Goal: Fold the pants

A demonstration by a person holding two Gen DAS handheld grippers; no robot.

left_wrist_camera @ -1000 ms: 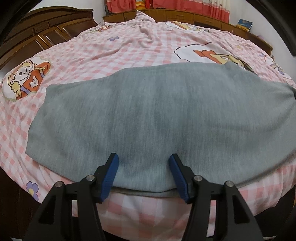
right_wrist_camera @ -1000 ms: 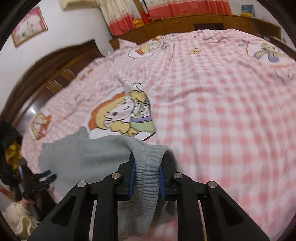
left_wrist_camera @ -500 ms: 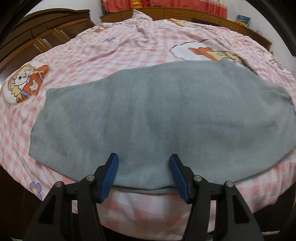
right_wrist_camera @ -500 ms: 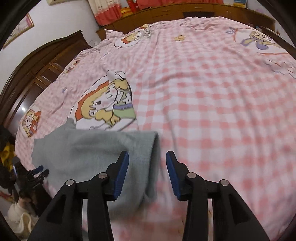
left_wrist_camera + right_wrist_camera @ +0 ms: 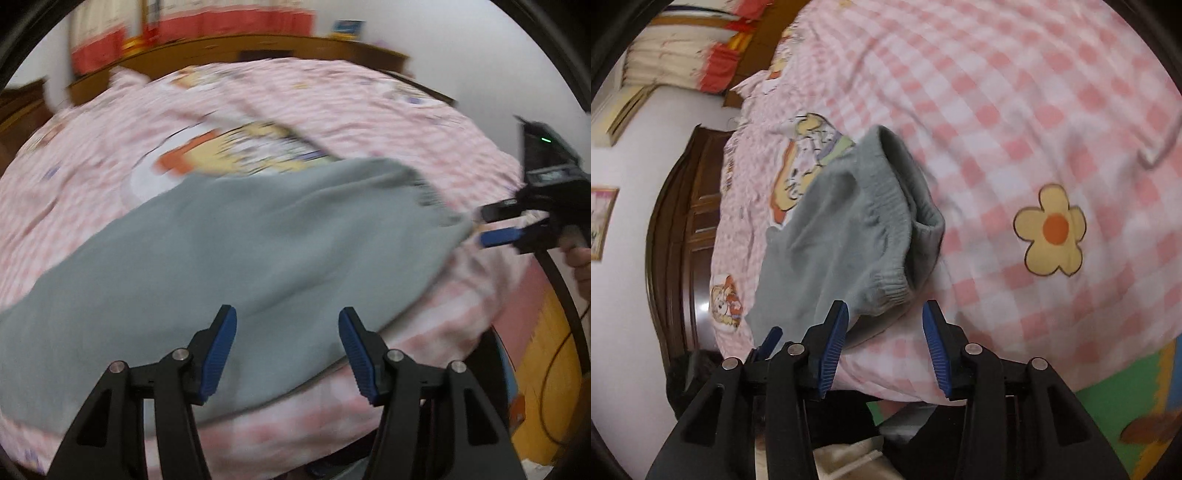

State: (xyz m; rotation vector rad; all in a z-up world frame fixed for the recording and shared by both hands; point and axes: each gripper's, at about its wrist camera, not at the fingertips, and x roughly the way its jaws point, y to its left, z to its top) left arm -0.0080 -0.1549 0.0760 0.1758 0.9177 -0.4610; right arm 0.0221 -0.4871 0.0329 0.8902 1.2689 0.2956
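Grey pants (image 5: pixel 229 258) lie folded lengthwise across the pink checked bed, blurred in the left wrist view. My left gripper (image 5: pixel 287 347) hovers open over their near edge with nothing between its fingers. The ribbed waistband end (image 5: pixel 886 229) lies just ahead of my right gripper (image 5: pixel 884 339), which is open and holds nothing. In the left wrist view, the right gripper (image 5: pixel 496 225) shows at the far right, beside that waistband end (image 5: pixel 424 188), held by a hand (image 5: pixel 580 258).
The pink checked bedsheet (image 5: pixel 1015 110) with cartoon prints covers the bed. A dark wooden wardrobe (image 5: pixel 676 258) stands to the left, a wooden headboard (image 5: pixel 240 48) and red curtains at the back. Colourful floor mats (image 5: pixel 1126 406) lie beyond the bed's edge.
My right gripper let go of the waistband and drew back to the bed's edge. The left gripper swung right, staying open, so its view now takes in the waistband end.
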